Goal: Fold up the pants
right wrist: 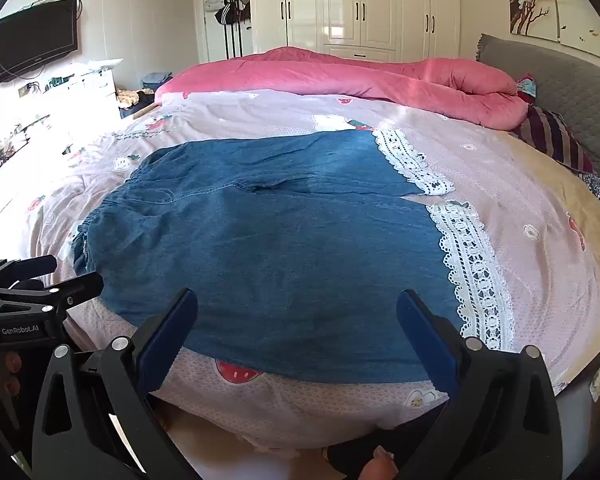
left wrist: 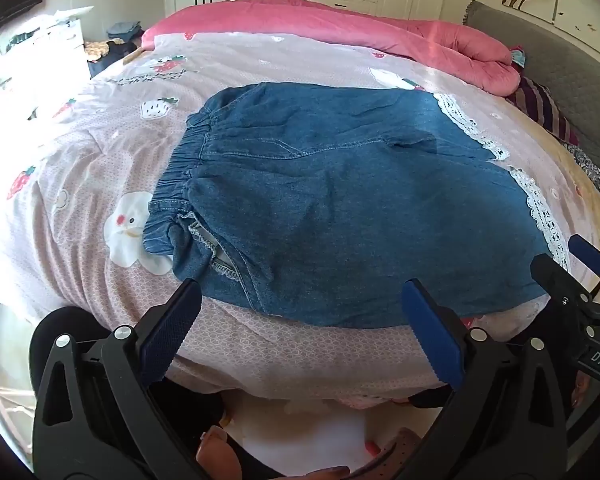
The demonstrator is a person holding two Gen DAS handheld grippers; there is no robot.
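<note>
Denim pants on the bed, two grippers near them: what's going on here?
A person holds a two-finger gripper in each hand over a pair of blue denim pants spread flat on a pink strawberry-print bedspread. The elastic waistband lies to the left, the white lace cuffs to the right. The left gripper and right gripper both stand open at the pants' near edge, holding nothing. No fold has been made yet; a pink quilt is bunched at the far side.

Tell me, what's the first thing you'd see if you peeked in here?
The big blue denim pants with white lace cuffs, spread flat on the pink strawberry bedsheet. Behind them, a bright pink quilt lies bunched across the far side. Both grippers, left gripper and right gripper, are wide open and empty.
</note>
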